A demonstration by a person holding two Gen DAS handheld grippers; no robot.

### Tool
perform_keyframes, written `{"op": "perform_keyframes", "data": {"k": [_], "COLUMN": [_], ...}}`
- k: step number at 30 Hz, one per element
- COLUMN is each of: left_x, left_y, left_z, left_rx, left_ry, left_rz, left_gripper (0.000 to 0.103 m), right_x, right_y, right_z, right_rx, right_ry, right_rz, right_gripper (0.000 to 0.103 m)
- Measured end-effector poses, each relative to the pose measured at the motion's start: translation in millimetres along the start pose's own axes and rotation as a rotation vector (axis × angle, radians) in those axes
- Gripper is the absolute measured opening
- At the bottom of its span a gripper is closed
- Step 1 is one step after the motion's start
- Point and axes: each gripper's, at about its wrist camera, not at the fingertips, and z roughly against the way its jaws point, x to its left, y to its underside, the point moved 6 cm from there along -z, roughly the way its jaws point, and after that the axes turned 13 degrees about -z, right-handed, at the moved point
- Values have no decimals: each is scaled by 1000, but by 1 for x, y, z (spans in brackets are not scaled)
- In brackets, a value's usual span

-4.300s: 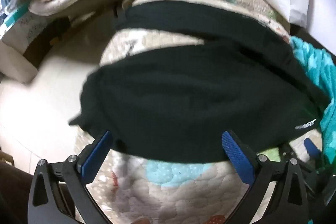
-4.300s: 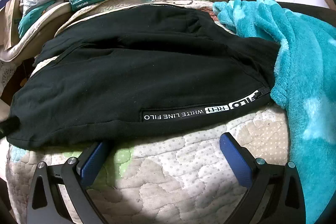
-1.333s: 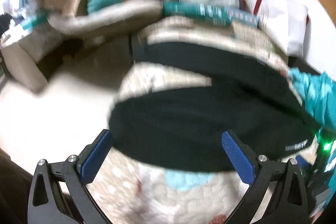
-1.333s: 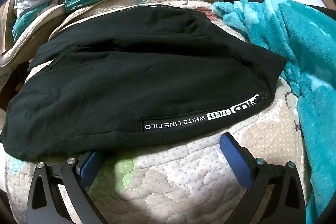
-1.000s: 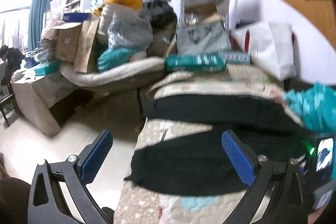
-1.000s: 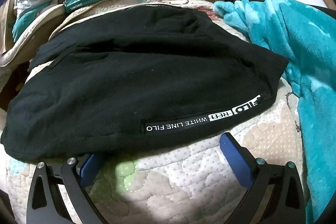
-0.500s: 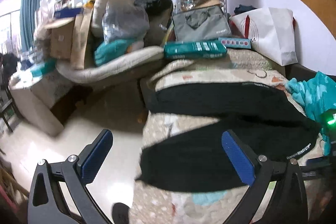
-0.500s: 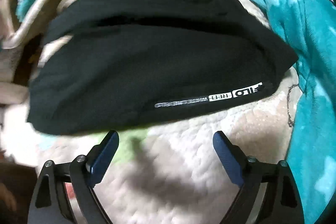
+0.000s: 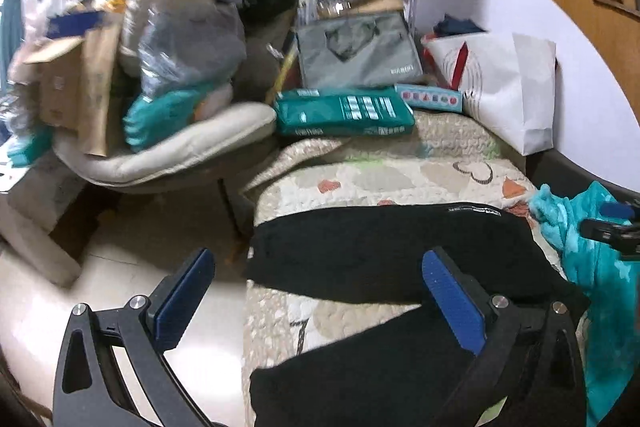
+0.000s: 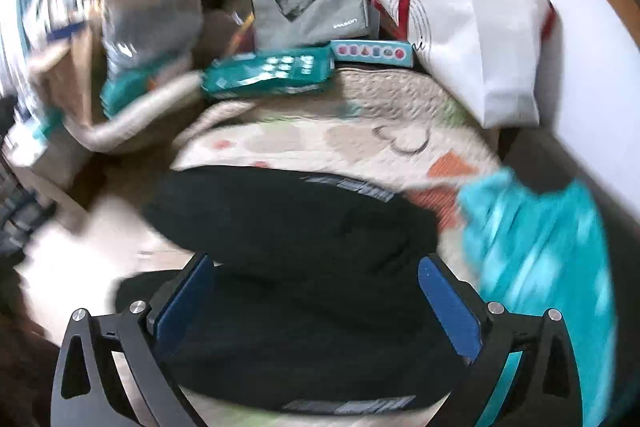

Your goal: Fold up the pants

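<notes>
The black pants (image 9: 384, 251) lie folded on a quilted pad (image 9: 400, 183), with one leg at the back and another part nearer (image 9: 360, 379). In the right wrist view the pants (image 10: 296, 223) fill the lower middle, blurred by motion. My left gripper (image 9: 320, 299) is open and empty, raised above the pad's left edge. My right gripper (image 10: 316, 303) is open and empty, above the near part of the pants. The right gripper also shows at the far right of the left wrist view (image 9: 612, 227).
A teal fleece blanket (image 9: 592, 267) lies right of the pants. Green boxes (image 9: 344, 111), a grey bag (image 9: 356, 55) and a white paper bag (image 9: 508, 83) stand at the pad's far end. A cluttered chair (image 9: 160, 147) and bare floor (image 9: 120, 267) are to the left.
Both grippers have lifted and tilted up from the near hem of the pants; the views now take in the room. The pants stay folded on the pad.
</notes>
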Motion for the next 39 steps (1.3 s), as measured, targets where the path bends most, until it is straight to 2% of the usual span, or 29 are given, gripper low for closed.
{"op": "perform_keyframes", "data": {"k": [2,6,10,12,15,22,28,31,33,35,36,37,38,39], "left_x": [9,30,45,48,50,57,55,47,40,34,32,32,32,32], "left_y": [-5,-7,-6,-4,-2,-4,-1,6,9,10,11,11,11,9], "left_z": [-28,-93,-153,-180,-214,-263,-308,-329,-332,-331,-329,-328,-325,-320], "left_rx": [41,129,194,217,235,247,309,358,346,348,352,356,357,351], "left_ry": [45,161,237,247,232,245,336,413,415,408,405,401,391,394], "left_rz": [-3,-1,42,39,8,-23,-50,-69,-131,-187,-196,-199,-202,-208], "left_gripper": [103,103,99,94,92,92,92,92,96,96,93,89,74,45], "right_x": [-10,-23,-25,-25,-22,-12,3,12,16,22,24,26,27,28], "right_y": [-13,-29,-44,-48,-54,-56,-67,-64,-61,-59,-58,-57,-56,-55], "right_z": [-25,-74,-119,-136,-163,-210,-244,-261,-266,-267,-267,-267,-266,-264], "right_rx": [32,97,124,141,167,230,289,345,368,386,394,396,397,400], "right_ry": [3,-60,-99,-116,-136,-173,-262,-297,-321,-358,-373,-378,-381,-388], "right_rz": [15,4,14,30,69,156,164,185,192,187,186,187,187,180], "right_gripper": [93,89,88,87,87,86,84,80,79,66,61,52,43,39]}}
